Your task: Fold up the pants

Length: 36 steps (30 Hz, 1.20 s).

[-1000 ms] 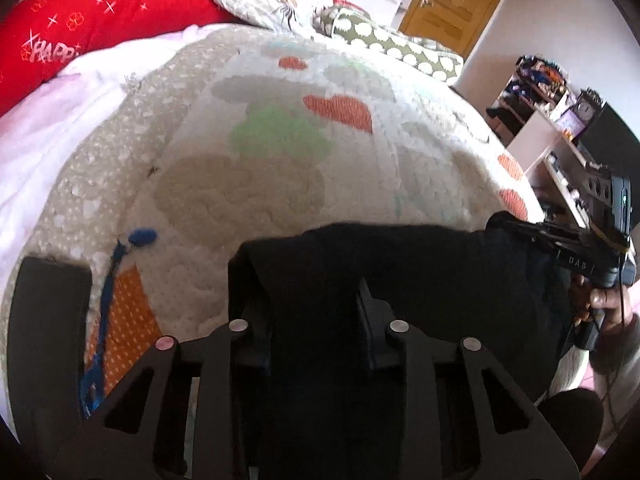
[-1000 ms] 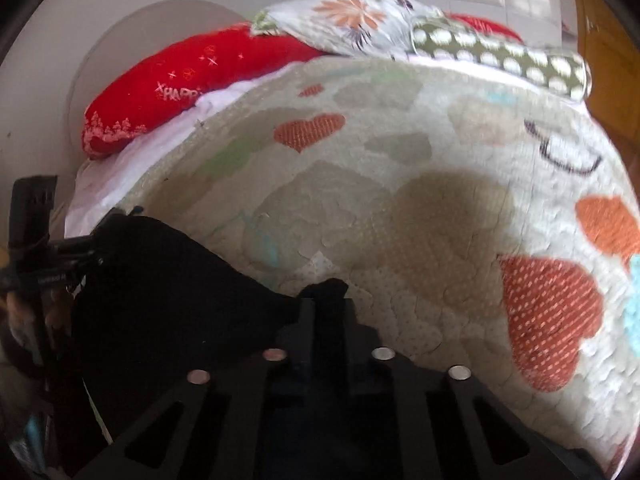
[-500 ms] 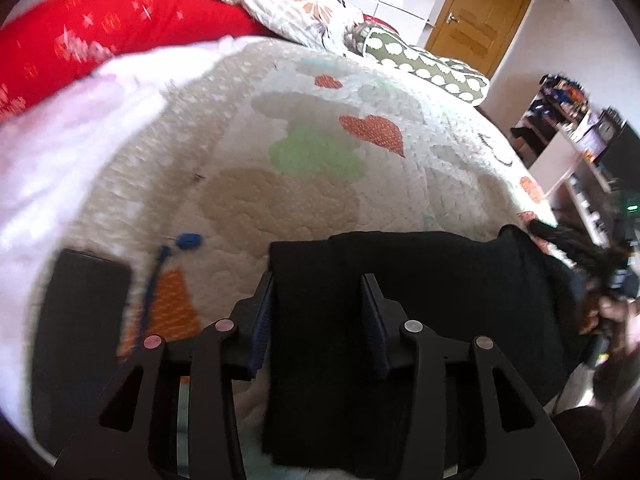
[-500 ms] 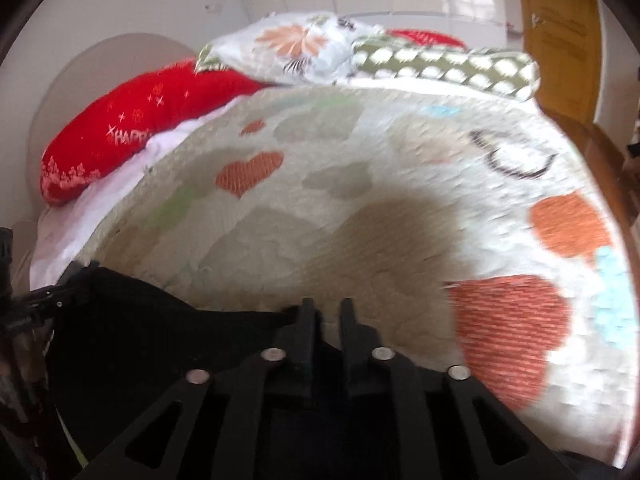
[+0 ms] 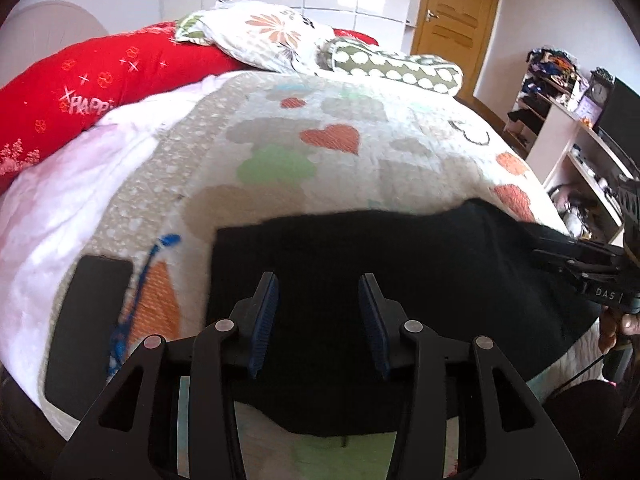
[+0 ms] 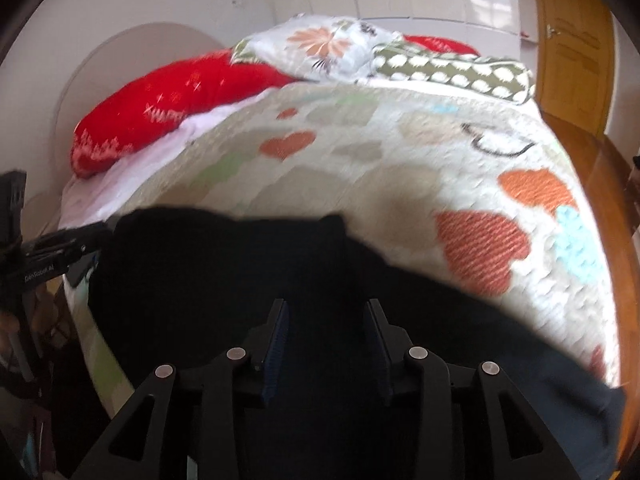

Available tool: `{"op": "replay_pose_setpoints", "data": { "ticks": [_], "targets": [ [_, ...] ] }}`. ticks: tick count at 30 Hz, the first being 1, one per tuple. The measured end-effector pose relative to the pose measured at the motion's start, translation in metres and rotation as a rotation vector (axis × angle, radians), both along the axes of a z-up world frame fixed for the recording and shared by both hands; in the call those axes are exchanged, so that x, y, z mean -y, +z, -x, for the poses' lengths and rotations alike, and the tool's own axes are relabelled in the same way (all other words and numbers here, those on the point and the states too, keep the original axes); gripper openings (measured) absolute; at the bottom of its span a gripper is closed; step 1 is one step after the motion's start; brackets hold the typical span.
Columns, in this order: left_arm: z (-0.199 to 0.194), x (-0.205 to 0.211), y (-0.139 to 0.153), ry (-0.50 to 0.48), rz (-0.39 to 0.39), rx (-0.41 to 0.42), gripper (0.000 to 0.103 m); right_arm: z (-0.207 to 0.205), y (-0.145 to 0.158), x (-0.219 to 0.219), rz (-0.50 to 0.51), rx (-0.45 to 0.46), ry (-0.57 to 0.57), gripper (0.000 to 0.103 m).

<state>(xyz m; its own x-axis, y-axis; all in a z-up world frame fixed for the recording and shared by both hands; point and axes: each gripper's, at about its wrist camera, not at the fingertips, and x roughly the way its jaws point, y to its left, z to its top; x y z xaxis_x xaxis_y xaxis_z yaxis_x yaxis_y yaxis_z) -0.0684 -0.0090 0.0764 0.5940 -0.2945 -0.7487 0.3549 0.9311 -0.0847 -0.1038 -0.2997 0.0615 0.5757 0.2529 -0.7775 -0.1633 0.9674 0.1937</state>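
Pants [image 5: 400, 264] (black, folded) lie on our bed [image 5: 360, 168] beneath both released claws, left claw [image 5: 318, 284] and right claw [image 6: 326, 310].

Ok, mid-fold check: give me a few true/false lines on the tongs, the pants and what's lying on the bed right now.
1. The left tongs stand open over the black pants. True.
2. The right tongs are clamped shut on the cloth. False: their jaws stand apart, with the pants under them.
3. The pants lie on a quilt printed with hearts. True.
4. A flat black slab lies on the quilt to the left of the pants. True.
5. The red pillow rests on top of the pants. False: it sits far off at the head of the bed.
6. The wooden door stands wide open. False: it is closed.
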Motion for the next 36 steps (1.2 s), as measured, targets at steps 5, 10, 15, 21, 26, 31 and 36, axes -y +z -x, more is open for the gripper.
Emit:
{"op": "replay_pose_setpoints", "data": {
  "ticks": [5, 10, 15, 21, 26, 31, 36],
  "targets": [
    [-0.008, 0.008, -0.031, 0.026, -0.02, -0.068, 0.041, -0.01, -0.015, -0.012, -0.033, -0.023, 0.015, 0.039],
    [-0.009, 0.013, -0.038, 0.028, -0.036, -0.067, 0.041, -0.025, -0.03, -0.011, -0.063, -0.04, -0.028, 0.042],
    [-0.001, 0.022, -0.017, 0.003, 0.0, -0.05, 0.042, 0.001, -0.004, 0.009, -0.05, 0.03, -0.119, 0.042],
    [0.005, 0.059, -0.002, -0.101, 0.059, -0.054, 0.042, 0.094, 0.017, 0.095, -0.021, 0.103, -0.431, 0.043],
    [0.01, 0.105, -0.004, -0.2, 0.043, -0.06, 0.041, 0.156, 0.009, 0.17, 0.016, 0.064, -0.677, 0.049],
    [0.01, 0.149, -0.015, -0.282, 0.032, -0.107, 0.041, 0.156, -0.01, 0.192, -0.142, 0.046, -0.658, 0.038],
    [0.003, 0.179, -0.03, -0.326, 0.005, -0.171, 0.041, 0.133, -0.007, 0.185, -0.001, 0.035, -0.621, 0.008]
  ]
}}
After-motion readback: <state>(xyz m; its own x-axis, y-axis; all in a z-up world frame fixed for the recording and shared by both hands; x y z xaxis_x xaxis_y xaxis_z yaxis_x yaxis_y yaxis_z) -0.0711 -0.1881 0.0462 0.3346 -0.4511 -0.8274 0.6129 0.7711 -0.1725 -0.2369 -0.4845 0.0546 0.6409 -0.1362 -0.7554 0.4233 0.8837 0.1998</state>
